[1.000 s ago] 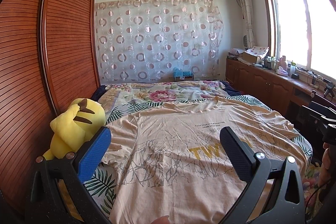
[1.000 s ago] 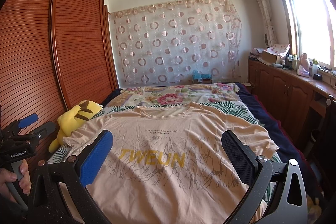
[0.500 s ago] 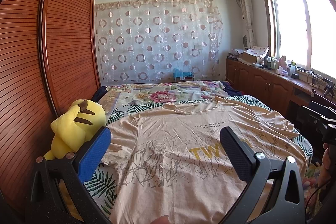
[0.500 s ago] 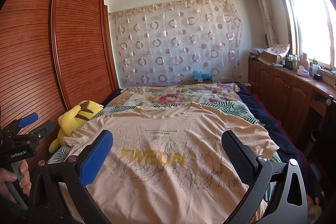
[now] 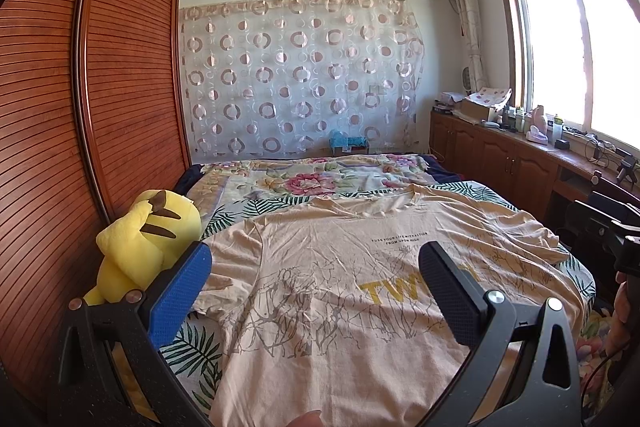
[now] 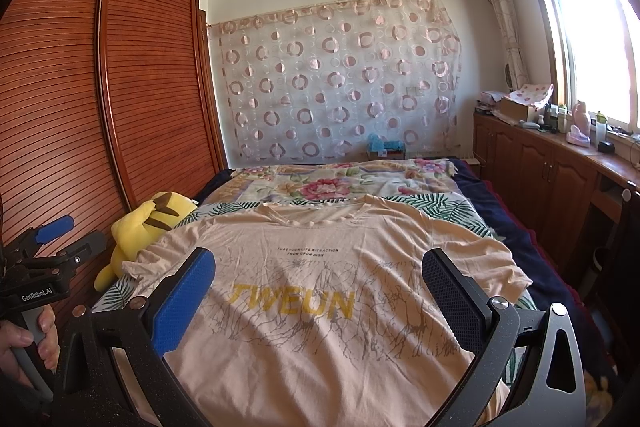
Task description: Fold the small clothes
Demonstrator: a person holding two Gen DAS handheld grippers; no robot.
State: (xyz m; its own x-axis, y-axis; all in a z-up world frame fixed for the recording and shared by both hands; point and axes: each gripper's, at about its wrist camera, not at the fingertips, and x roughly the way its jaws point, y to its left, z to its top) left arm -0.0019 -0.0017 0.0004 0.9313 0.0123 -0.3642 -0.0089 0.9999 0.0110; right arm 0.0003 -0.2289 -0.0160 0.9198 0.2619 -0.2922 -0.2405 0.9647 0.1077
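a: how far along are you?

b: you've not begun. the t-shirt lies flat, print up, on the bed, collar at the far end, no fold in it.

a: and your tongs?

b: your left gripper and right gripper hover above it, both spread wide, pinching nothing. every fold is left; the plush toy sits beside the left sleeve.

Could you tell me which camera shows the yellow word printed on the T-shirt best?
The right wrist view: the yellow word on the T-shirt reads whole, between the open fingers of the right gripper. In the left wrist view the left gripper is open too, but its right finger covers most of the letters.
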